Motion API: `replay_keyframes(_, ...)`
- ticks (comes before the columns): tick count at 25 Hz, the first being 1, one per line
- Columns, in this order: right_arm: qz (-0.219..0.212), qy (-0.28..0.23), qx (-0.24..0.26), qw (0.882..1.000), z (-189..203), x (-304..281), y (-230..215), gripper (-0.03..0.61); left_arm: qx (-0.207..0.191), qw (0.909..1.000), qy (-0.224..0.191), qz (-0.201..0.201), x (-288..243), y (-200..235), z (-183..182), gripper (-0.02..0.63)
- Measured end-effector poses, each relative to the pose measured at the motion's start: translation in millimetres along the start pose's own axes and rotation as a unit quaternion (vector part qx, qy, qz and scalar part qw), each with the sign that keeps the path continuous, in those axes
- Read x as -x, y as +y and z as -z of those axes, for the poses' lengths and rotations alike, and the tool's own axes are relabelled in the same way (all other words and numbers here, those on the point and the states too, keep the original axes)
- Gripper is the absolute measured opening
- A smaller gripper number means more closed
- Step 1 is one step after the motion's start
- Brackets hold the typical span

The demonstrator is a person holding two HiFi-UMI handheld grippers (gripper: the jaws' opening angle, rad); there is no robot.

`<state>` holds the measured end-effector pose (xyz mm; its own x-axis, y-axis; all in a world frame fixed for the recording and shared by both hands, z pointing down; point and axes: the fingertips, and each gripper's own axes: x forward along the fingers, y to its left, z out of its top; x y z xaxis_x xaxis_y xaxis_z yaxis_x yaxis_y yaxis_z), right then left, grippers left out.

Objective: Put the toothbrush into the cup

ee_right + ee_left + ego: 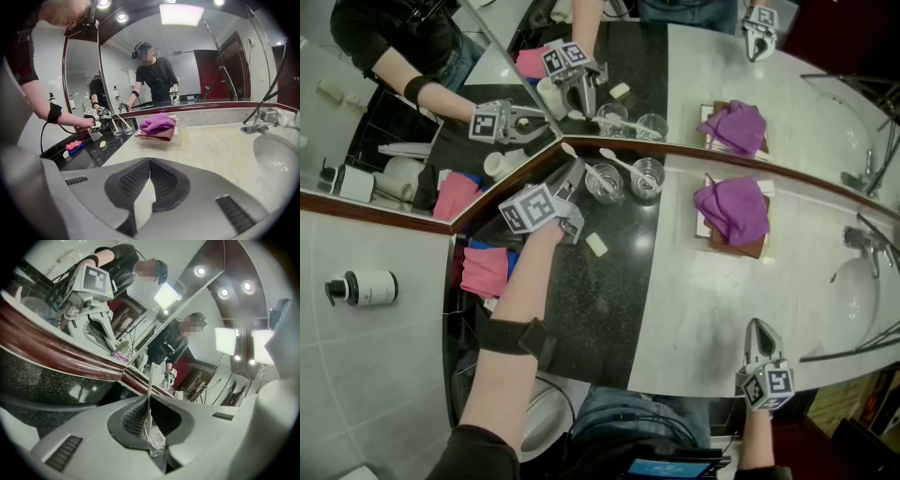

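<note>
Two clear glass cups (603, 182) (647, 177) stand on the black counter next to the mirror. A white toothbrush (622, 165) leans in the right-hand cup. My left gripper (575, 172) is just left of the cups and shut on a second white toothbrush (568, 150), whose head points at the mirror. In the left gripper view that thin toothbrush (150, 380) stands upright, pinched between the ribbed pads (133, 416). My right gripper (757, 326) rests far away at the counter's near edge, shut with nothing in it. The right gripper view shows its closed jaws and the distant cups (122, 127).
A purple cloth (732, 209) lies on a brown tray at mid counter. A soap bar (596, 245) and pink cloth (483, 270) lie near my left arm. The tap (867, 242) and basin (853, 300) are at right. Mirrors with a brown frame (722, 156) back the counter.
</note>
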<state>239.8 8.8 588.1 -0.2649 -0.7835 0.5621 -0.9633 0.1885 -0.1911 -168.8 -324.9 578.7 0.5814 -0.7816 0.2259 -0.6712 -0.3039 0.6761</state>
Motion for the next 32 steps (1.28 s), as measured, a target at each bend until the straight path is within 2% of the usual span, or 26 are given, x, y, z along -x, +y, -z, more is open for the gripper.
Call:
replay_keyframes(7,-0.006,-0.002,-0.001,1.000,-3,0,5,0.017,-0.006,0.9998,-0.019,-0.007,8,-8,-17,0.015)
replay_keyframes(13,-0.016,-0.017,-0.001,1.000,-16,0,6,0.017,-0.019,0.9993,-0.031,-0.007,20,-30,-41,0.015)
replay_keyframes(20,-0.031,-0.038,0.004,0.999,-38,3,12,0.017,-0.013,0.9988,-0.046,-0.008,46,-61,-58,0.015)
replay_keyframes(27,-0.058,-0.052,0.011,0.997,-55,6,22,0.017,0.051,0.9956,-0.078,0.005,90,-112,-37,0.015)
replay_keyframes(32,-0.081,-0.063,0.019,0.995,-70,5,27,0.017,0.128,0.9850,-0.116,0.001,117,-141,11,0.015)
